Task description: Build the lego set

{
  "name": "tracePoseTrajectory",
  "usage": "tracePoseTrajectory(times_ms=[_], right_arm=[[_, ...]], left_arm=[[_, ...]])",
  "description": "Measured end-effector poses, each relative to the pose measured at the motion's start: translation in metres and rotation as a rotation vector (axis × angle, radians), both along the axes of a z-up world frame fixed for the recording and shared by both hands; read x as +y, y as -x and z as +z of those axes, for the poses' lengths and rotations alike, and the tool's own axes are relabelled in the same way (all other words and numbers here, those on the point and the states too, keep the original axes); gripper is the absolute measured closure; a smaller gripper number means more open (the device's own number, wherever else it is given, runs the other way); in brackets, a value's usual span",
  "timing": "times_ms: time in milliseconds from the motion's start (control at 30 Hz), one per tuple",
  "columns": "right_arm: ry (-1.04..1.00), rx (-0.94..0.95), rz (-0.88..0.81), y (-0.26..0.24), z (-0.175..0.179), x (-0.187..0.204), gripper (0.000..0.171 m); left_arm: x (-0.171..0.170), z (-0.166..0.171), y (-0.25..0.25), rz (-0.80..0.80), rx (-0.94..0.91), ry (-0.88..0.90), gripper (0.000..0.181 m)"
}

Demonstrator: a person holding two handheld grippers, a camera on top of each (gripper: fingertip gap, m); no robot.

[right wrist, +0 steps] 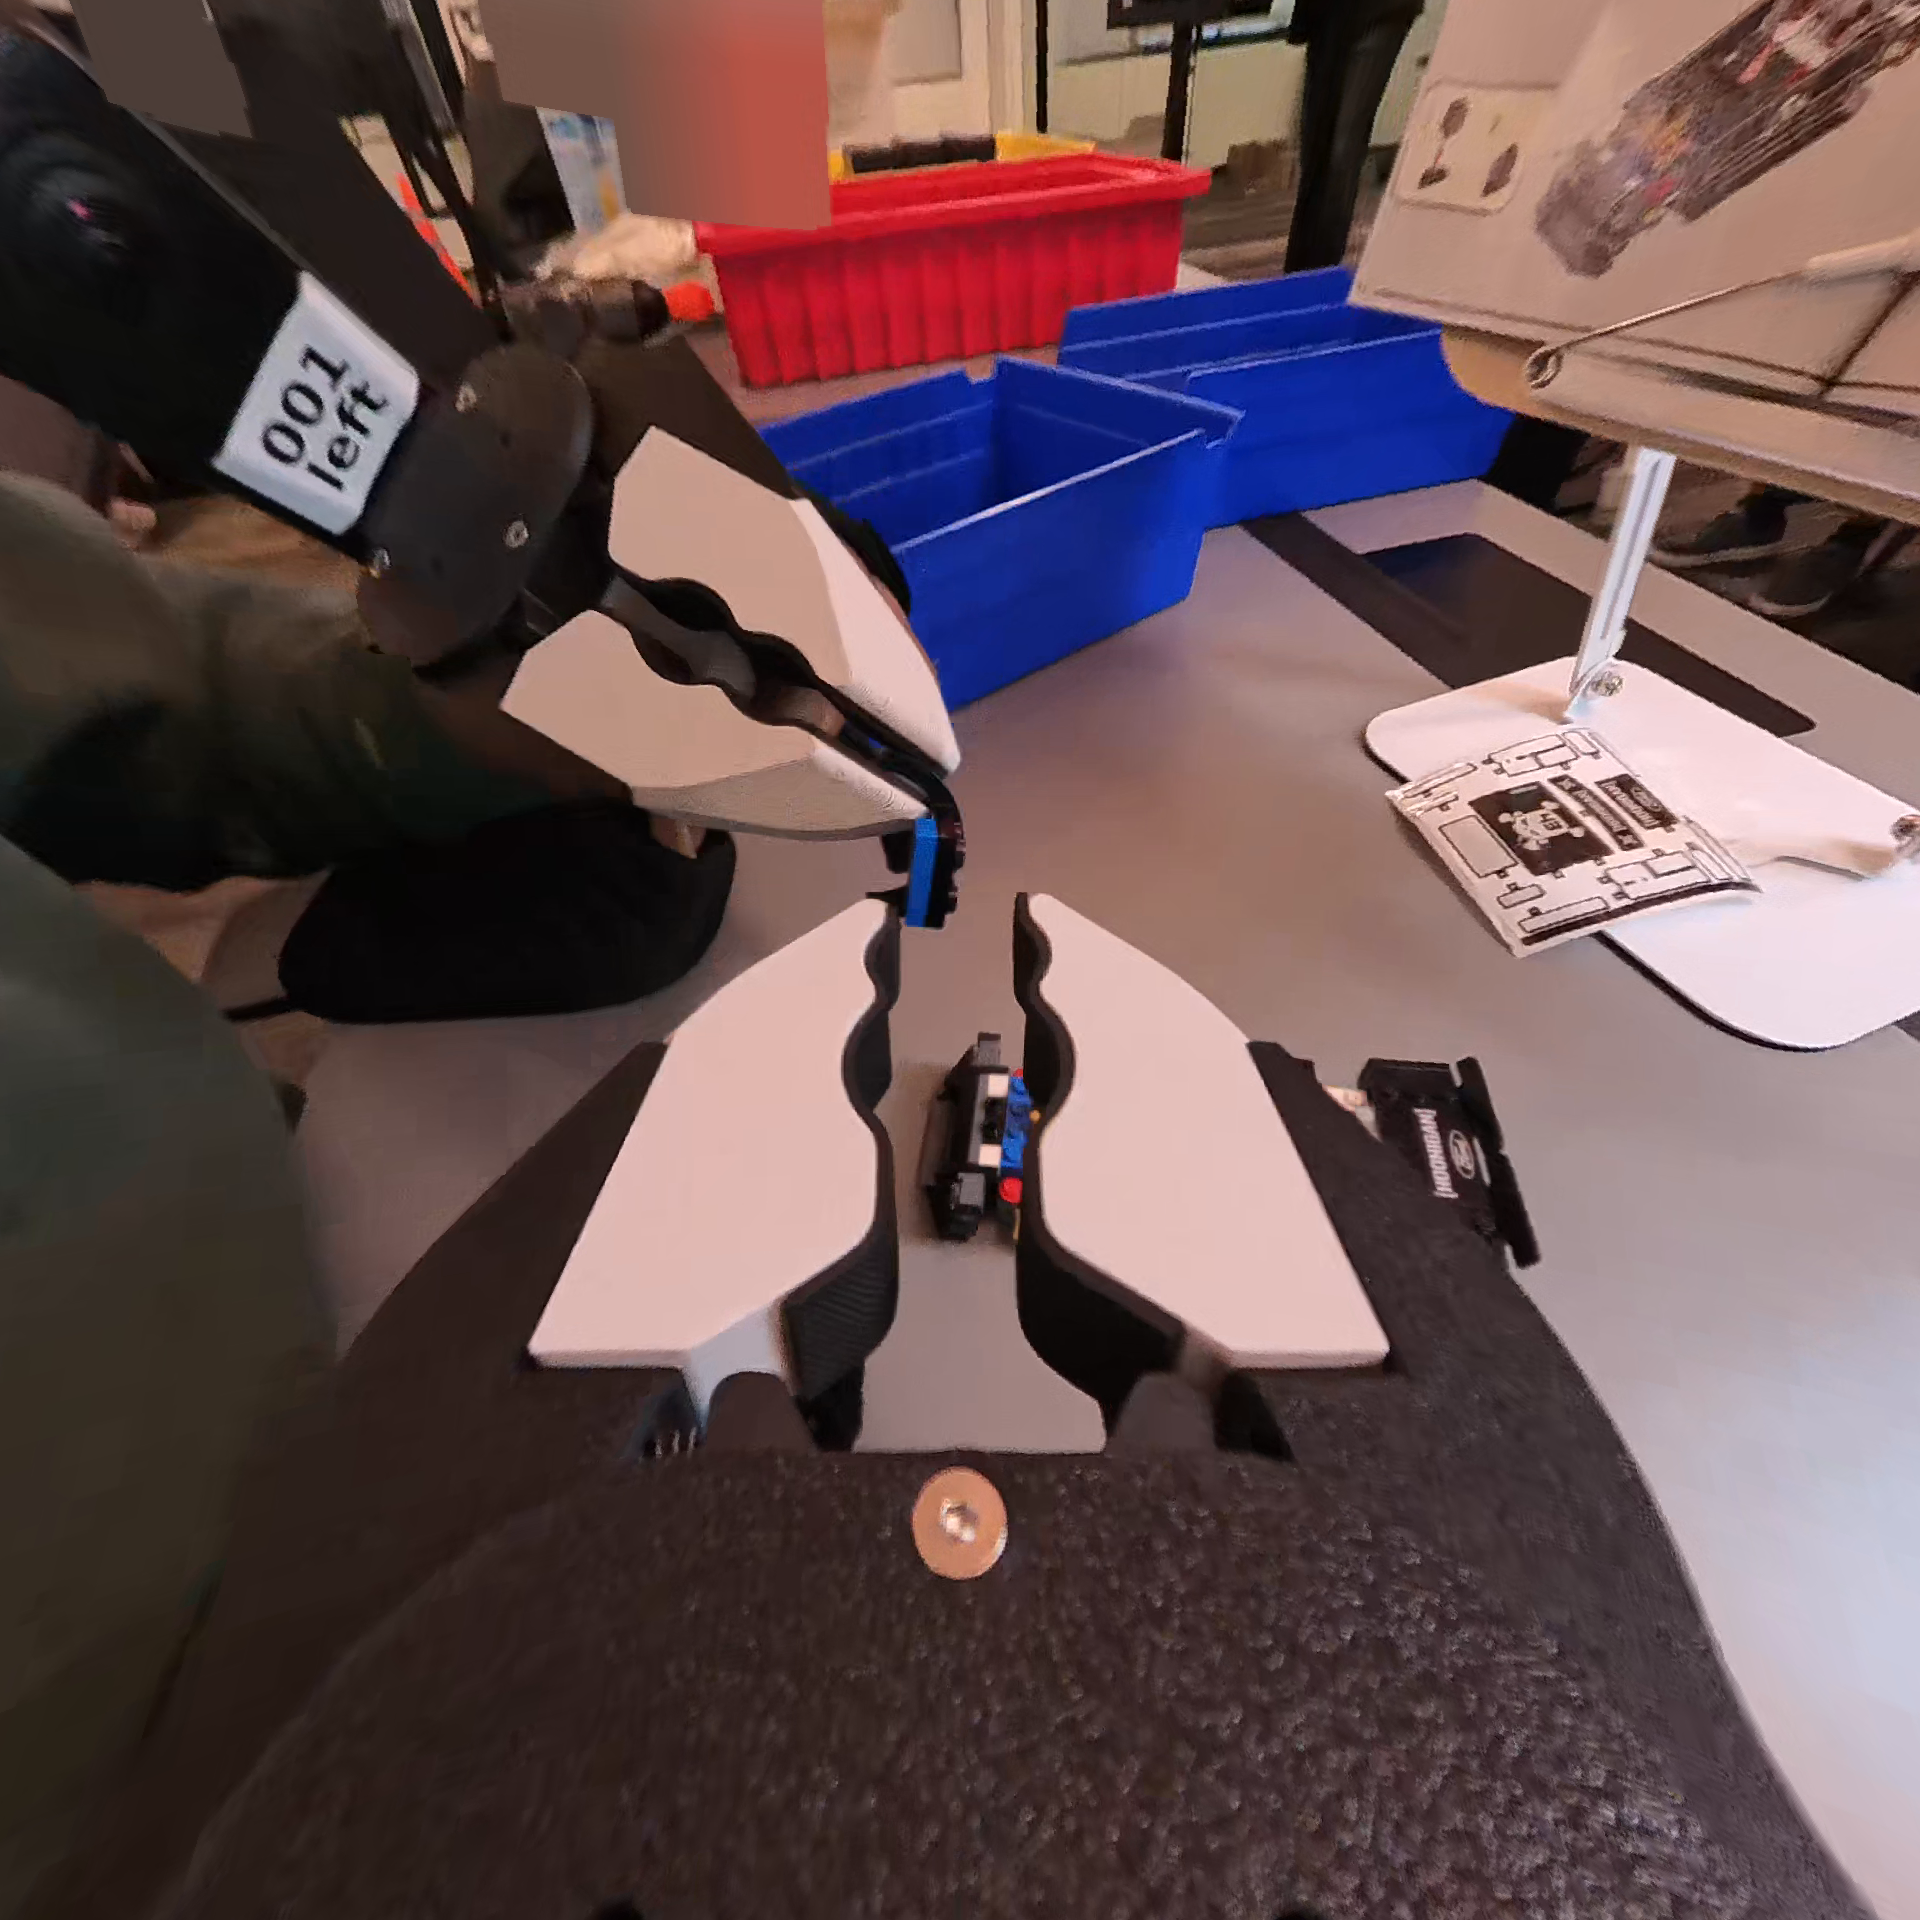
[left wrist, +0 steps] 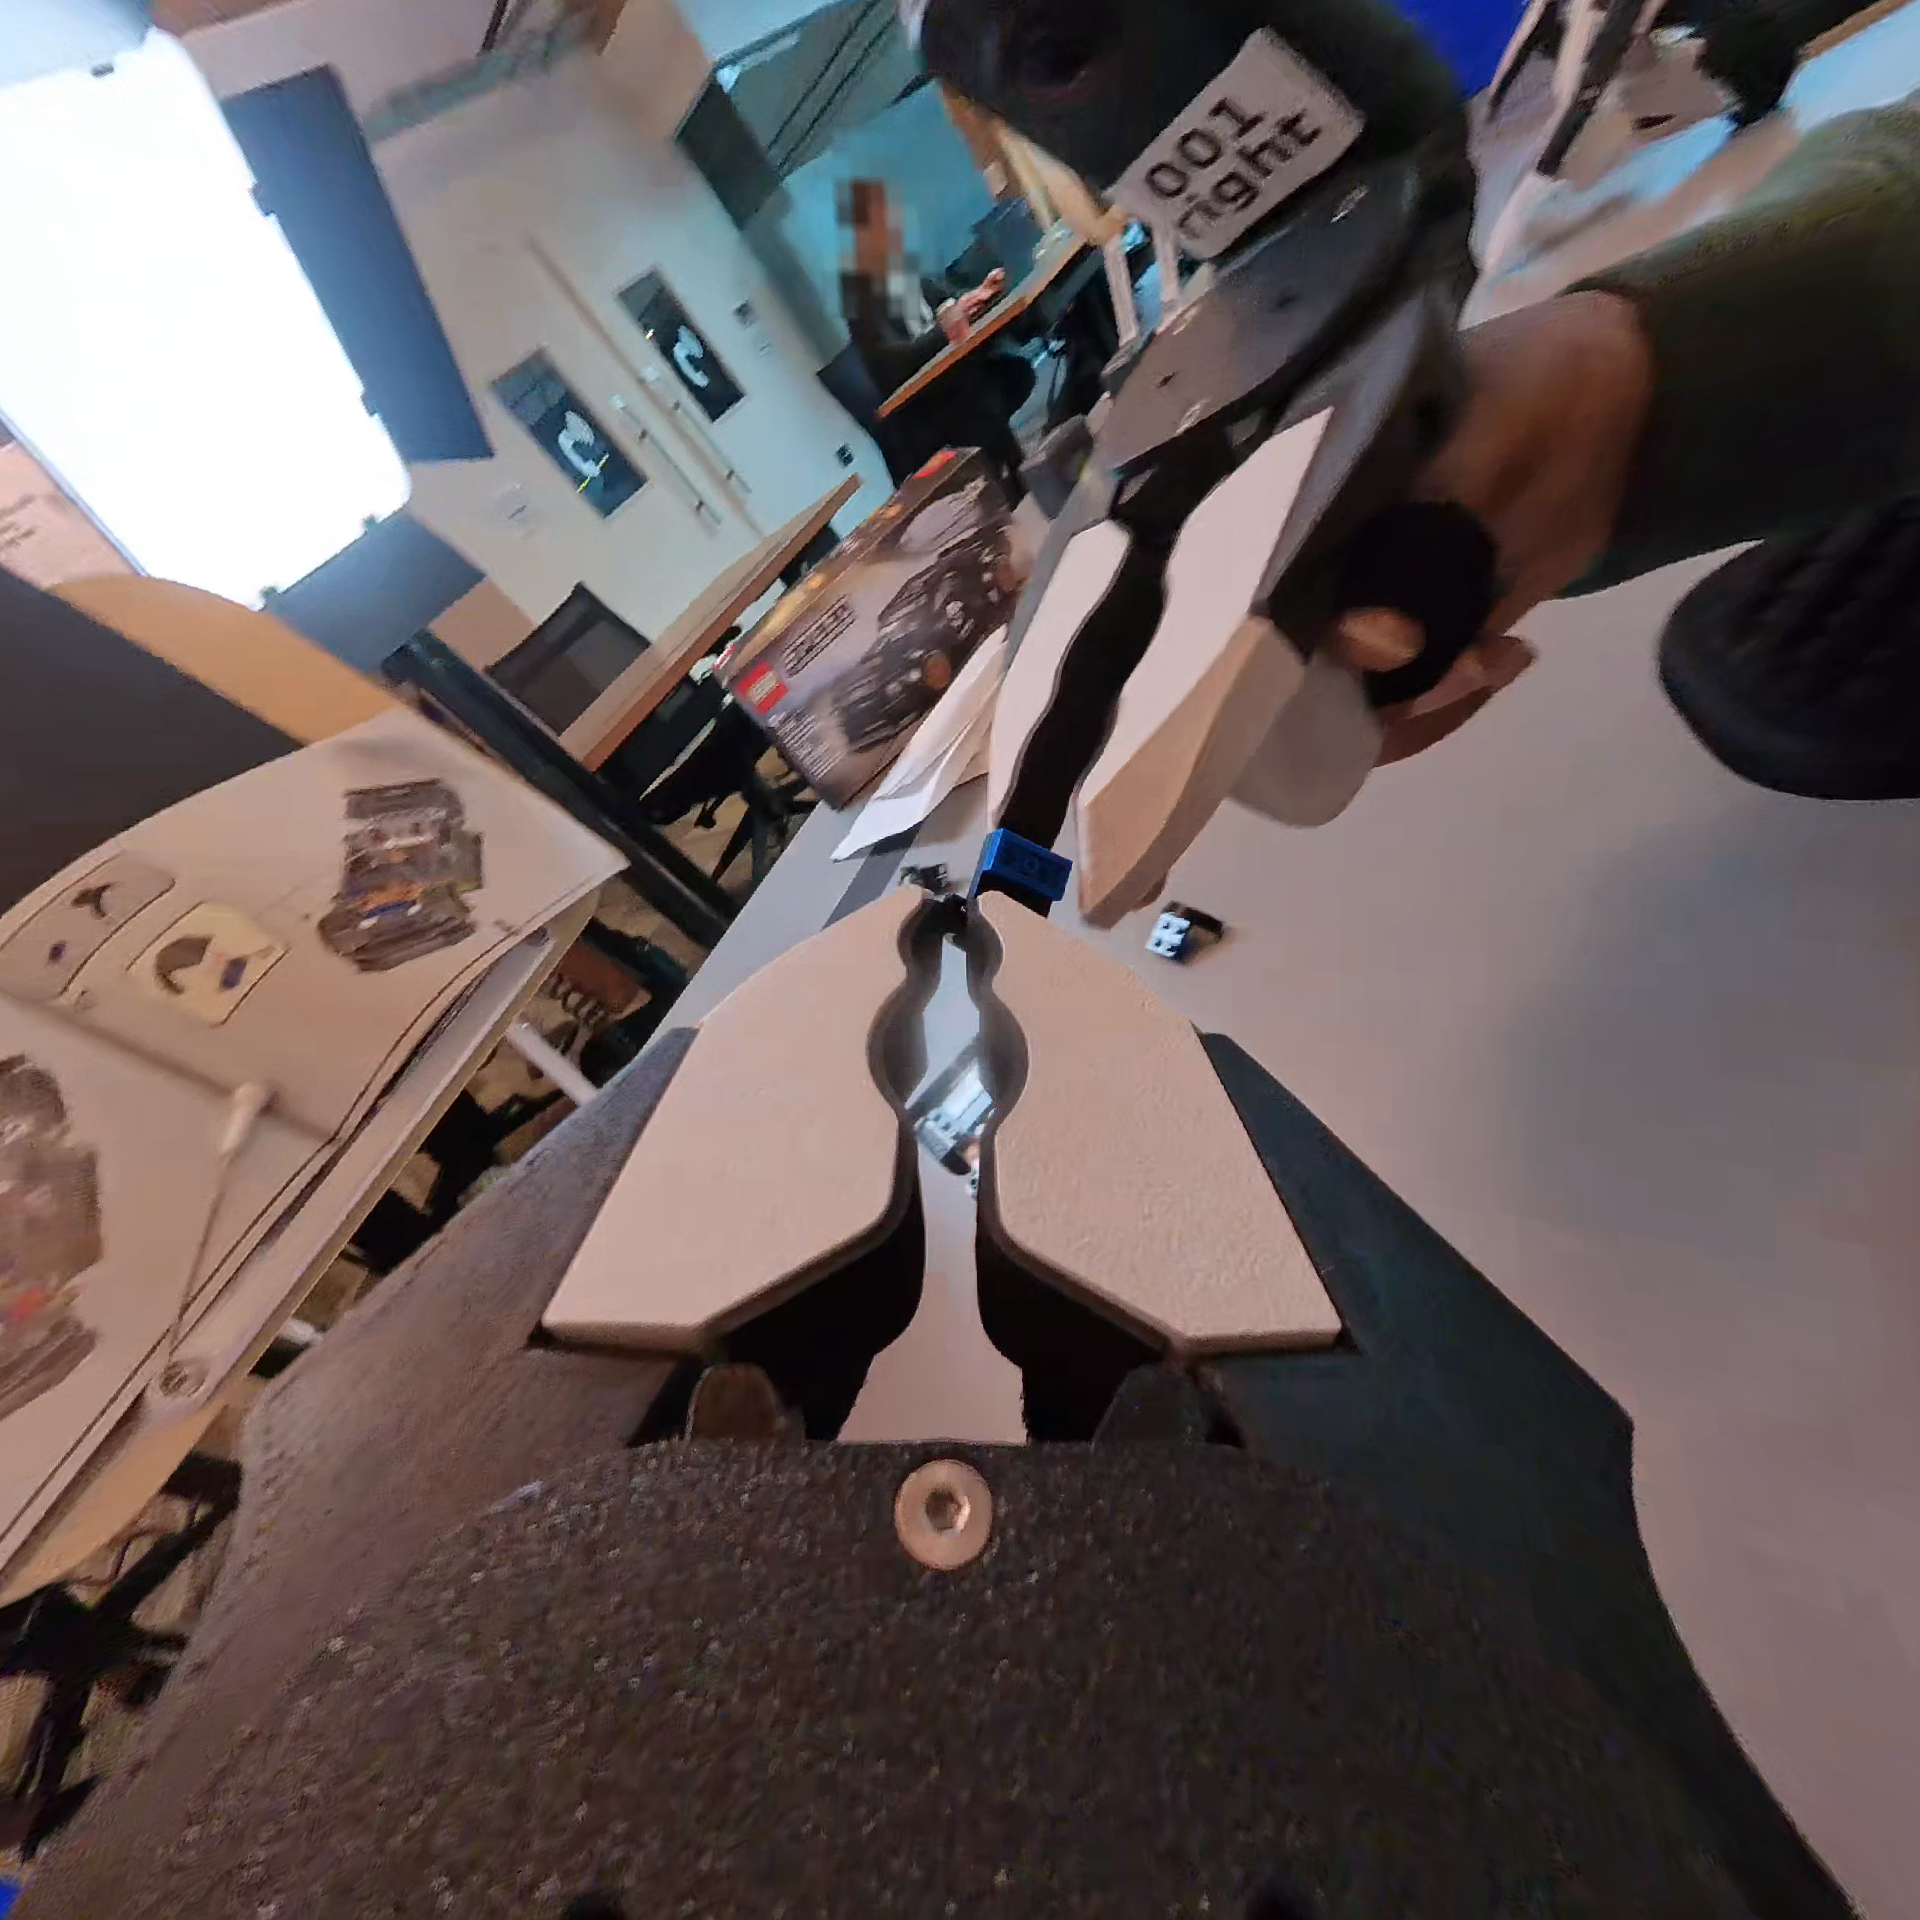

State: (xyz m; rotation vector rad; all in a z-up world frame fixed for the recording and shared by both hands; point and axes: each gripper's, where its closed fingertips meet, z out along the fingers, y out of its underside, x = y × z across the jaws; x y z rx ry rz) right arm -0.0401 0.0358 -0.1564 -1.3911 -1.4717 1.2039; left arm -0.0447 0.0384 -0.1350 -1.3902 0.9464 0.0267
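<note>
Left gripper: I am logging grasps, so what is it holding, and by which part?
The left gripper pinches a small black-and-blue lego piece by its black upper end; the blue brick hangs beyond the tips. The right gripper is open and empty.

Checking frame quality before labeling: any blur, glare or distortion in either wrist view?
Left wrist view: blown-out window, motion blur on the right gripper and instruction booklet, strong fisheye tilt. Right wrist view: sharper; partly built lego car and sticker sheet crisp, left gripper slightly soft, edges bowed.
</note>
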Motion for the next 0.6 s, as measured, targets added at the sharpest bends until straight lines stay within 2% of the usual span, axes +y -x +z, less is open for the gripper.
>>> tracePoseTrajectory(times_ms=[67, 133, 200, 300, 367, 467, 600], right_arm=[[-0.049, 0.009, 0.002, -0.001, -0.004, -0.004, 0.162], [-0.123, 0.020, -0.002, -0.003, -0.008, -0.005, 0.163], [-0.236, 0.013, -0.014, -0.007, -0.013, -0.001, 0.163], [-0.500, 0.035, -0.010, -0.016, -0.021, 0.001, 0.163], [-0.717, 0.069, -0.001, -0.020, -0.024, -0.005, 0.163], [-0.981, 0.085, 0.003, -0.019, -0.031, -0.019, 0.163], [-1.187, 0.149, 0.022, -0.017, -0.028, -0.038, 0.163]], left_arm=[[-0.004, -0.004, -0.005, -0.011, 0.016, -0.008, 0.177], [-0.006, -0.009, -0.005, -0.020, 0.033, 0.003, 0.176], [-0.011, -0.014, -0.006, -0.067, -0.031, 0.064, 0.174], [-0.019, -0.023, -0.007, -0.207, -0.283, 0.341, 0.142], [-0.023, -0.023, -0.006, -0.317, -0.505, 0.554, 0.132], [-0.029, -0.035, -0.011, -0.459, -0.665, 0.783, 0.132], [-0.049, -0.051, -0.029, -0.645, -0.717, 1.011, 0.134]])
